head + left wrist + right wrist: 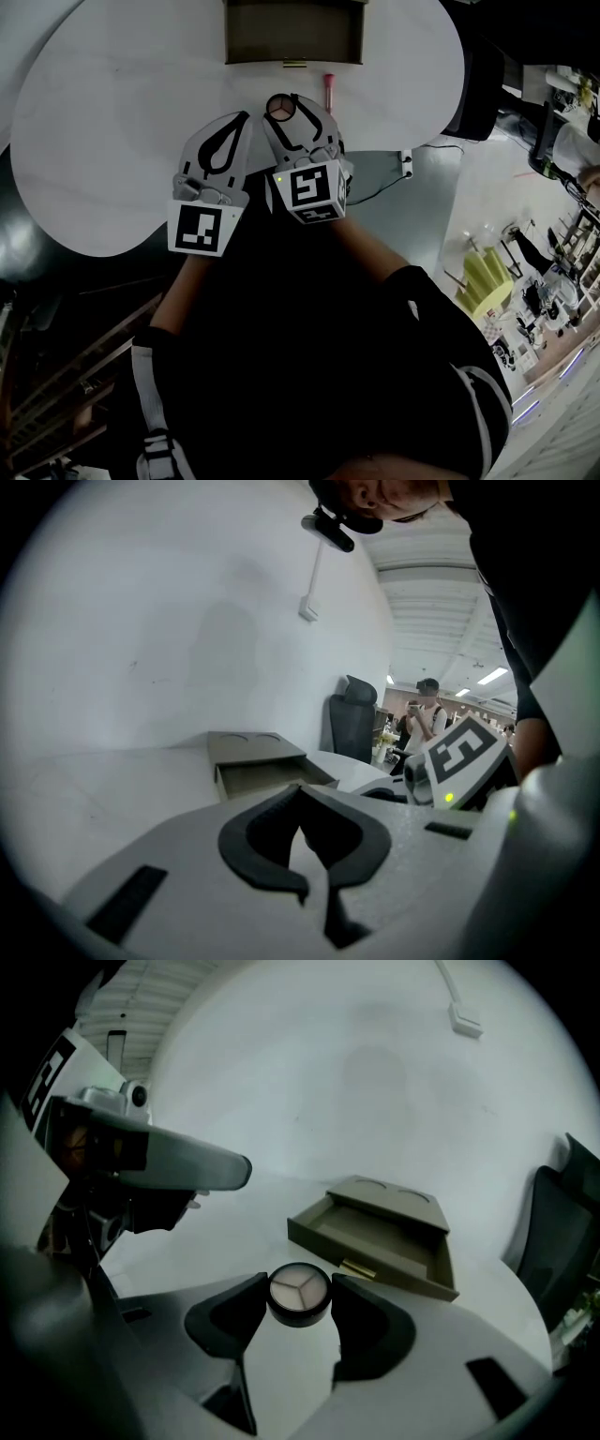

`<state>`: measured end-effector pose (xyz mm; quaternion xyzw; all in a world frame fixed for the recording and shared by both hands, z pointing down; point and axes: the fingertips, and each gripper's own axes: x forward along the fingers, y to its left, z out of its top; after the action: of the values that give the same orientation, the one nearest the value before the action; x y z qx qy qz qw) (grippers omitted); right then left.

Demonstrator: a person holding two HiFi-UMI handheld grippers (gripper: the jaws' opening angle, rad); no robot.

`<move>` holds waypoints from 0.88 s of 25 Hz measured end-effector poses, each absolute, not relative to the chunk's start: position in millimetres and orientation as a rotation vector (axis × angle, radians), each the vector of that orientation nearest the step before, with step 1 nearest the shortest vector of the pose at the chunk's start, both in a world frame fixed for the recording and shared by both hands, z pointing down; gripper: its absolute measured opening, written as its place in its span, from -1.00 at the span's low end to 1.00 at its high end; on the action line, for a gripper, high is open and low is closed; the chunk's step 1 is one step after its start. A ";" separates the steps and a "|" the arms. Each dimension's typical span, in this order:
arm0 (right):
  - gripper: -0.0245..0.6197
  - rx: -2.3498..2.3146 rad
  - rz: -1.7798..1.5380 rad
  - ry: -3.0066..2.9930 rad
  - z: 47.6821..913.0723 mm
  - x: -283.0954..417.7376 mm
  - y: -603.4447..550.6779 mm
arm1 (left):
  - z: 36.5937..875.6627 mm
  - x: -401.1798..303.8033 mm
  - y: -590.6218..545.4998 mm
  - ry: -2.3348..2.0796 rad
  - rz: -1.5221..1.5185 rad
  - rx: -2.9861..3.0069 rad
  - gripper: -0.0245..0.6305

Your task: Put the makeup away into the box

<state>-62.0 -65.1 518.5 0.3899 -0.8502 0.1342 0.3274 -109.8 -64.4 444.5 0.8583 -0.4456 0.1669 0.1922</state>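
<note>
The olive box (pixel 292 33) stands open at the table's far edge, its drawer facing me and empty in the right gripper view (pixel 375 1232). A round black compact (pixel 280 107) with three pale shades (pixel 299 1295) sits between the pads of my right gripper (pixel 285 109) (pixel 299 1299), which is shut on it a short way in front of the box. A pink lipstick (pixel 329 89) lies on the table just right of the compact. My left gripper (pixel 240 122) (pixel 302 834) hovers beside the right one, shut with nothing in it.
A small gold tube (pixel 357 1268) lies against the box's front (pixel 294 64). The white table (pixel 112 122) is rounded, its near edge under my grippers. A black office chair (pixel 478 84) stands at the right, and a cable with a plug (pixel 405 164) hangs off the table.
</note>
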 end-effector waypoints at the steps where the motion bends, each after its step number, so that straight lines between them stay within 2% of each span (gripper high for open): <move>1: -0.21 1.031 0.344 -2.234 512.6 -60.9 -68.1 | 443.9 -108.8 -66.0 -1.249 0.464 2.413 -0.90; 10: -0.21 1.110 0.278 -2.320 465.6 -55.6 -104.0 | 434.3 -103.7 -81.5 -1.249 0.453 2.442 -0.90; 22: -0.21 1.134 0.222 -2.316 456.7 -51.8 -156.5 | 434.6 -100.7 -110.2 -1.253 0.444 2.435 -0.90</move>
<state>-51.8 -156.5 456.7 0.4216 -0.8607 0.0825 0.2732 -100.7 -110.2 434.6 0.8629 -0.4441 0.1574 0.1826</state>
